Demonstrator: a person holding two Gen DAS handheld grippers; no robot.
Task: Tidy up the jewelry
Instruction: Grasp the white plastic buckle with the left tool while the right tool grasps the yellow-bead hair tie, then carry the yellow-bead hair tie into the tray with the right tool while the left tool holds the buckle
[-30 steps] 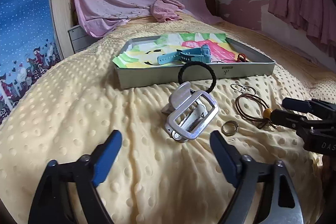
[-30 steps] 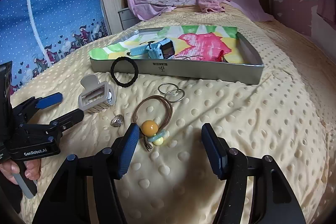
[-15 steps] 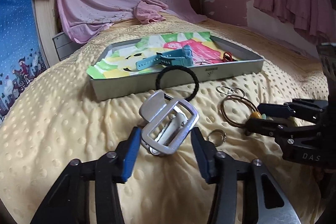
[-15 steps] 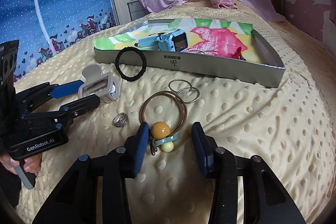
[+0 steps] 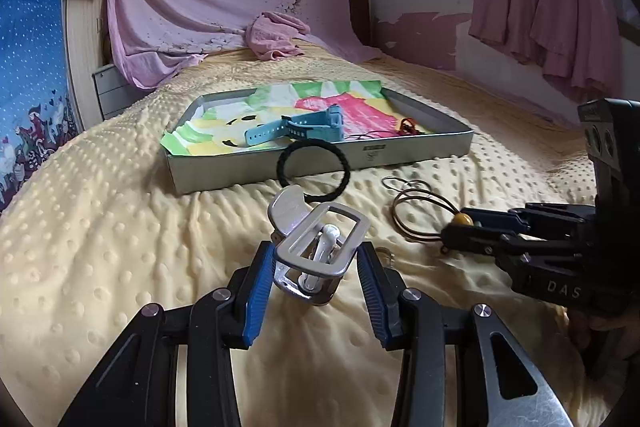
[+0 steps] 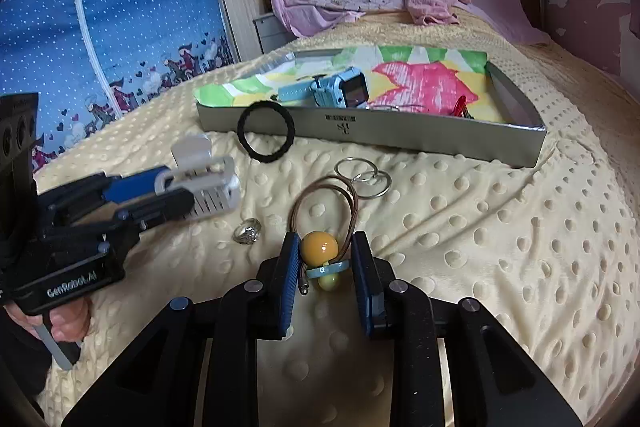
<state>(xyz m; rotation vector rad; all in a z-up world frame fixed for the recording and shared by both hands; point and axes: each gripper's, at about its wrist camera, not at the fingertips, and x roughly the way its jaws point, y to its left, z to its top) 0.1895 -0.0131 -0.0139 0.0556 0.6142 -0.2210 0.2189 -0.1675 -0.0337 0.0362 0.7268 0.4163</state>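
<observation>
The left gripper (image 5: 316,277) has its jaws narrowed around the silver hair claw clip (image 5: 316,251) — the right gripper (image 6: 325,269) pinches the beaded hair tie (image 6: 320,247); the tray (image 6: 400,135) lies at 12 o'clock.

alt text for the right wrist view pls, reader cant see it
The right claw straddles the orange bead of a brown hair tie on a yellow dotted blanket, jaws near but not visibly clamped. At left, the left claw closes around a grey hair clip; a tray holding a blue watch sits behind.
</observation>
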